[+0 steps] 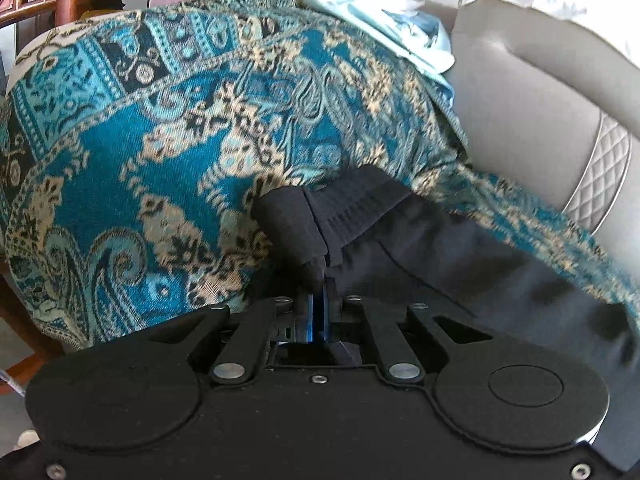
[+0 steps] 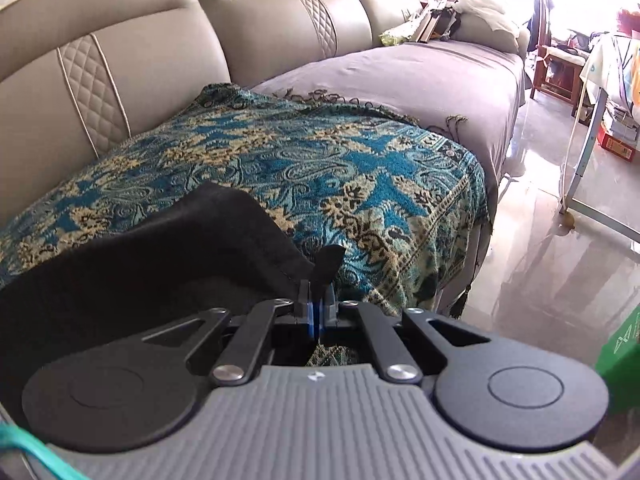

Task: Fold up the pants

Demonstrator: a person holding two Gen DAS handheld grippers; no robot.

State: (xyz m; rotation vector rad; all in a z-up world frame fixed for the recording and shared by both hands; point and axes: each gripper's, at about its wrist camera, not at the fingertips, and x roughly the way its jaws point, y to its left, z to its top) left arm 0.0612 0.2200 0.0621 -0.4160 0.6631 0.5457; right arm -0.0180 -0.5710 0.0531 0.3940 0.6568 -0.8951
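Right wrist view: both tongs (image 2: 319,280) pinching black pants (image 2: 140,256) on patterned throw (image 2: 360,168), sofa back (image 2: 160,40) behind

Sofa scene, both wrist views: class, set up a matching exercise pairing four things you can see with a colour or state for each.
Column one:
1. pants
2. throw
3. sofa backrest
4. left gripper

Column two:
A. beige with quilted panels
B. shut on the waistband
C. black
D. teal and gold pattern

Pairs: 1-C, 2-D, 3-A, 4-B
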